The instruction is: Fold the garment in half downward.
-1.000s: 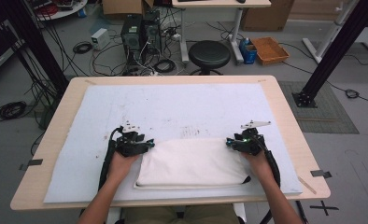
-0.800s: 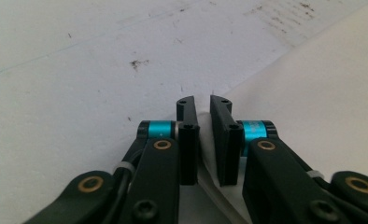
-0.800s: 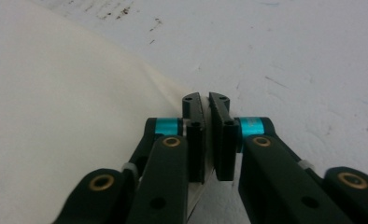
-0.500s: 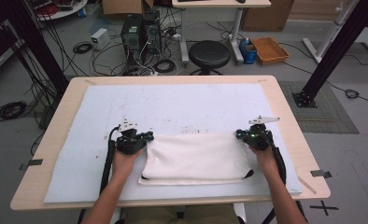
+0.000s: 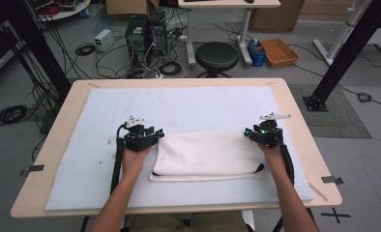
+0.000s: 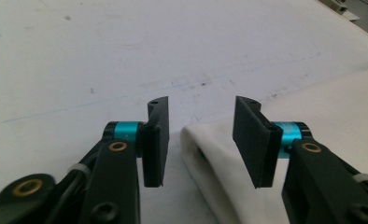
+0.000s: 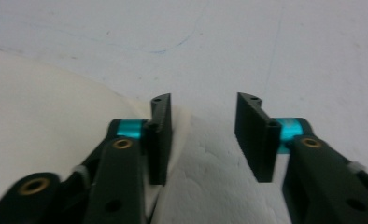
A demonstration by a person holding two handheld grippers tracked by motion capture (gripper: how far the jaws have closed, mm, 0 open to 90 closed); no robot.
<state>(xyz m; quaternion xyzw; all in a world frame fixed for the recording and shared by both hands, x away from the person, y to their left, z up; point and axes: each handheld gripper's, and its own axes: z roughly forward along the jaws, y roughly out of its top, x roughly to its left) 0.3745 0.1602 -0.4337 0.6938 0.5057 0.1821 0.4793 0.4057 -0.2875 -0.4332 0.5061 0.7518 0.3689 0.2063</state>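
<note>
The folded cream-white cloth (image 5: 205,155) lies flat near the front of the white padded mat (image 5: 179,106) — this fold looks done, any further folds remain. Left gripper (image 5: 152,137) and right gripper (image 5: 253,133), jaws just reopened, stand spread at its ends, pinching nothing. Beyond the wooden table (image 5: 300,121): black stool (image 5: 217,54), cables.

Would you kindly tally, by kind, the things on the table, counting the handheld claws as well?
Folded cream cloth: 1
White mat covering the table: 1
Handheld claws, jaws apart and pressing on nothing: 2, the left claw and the right claw
Total: 4
</note>
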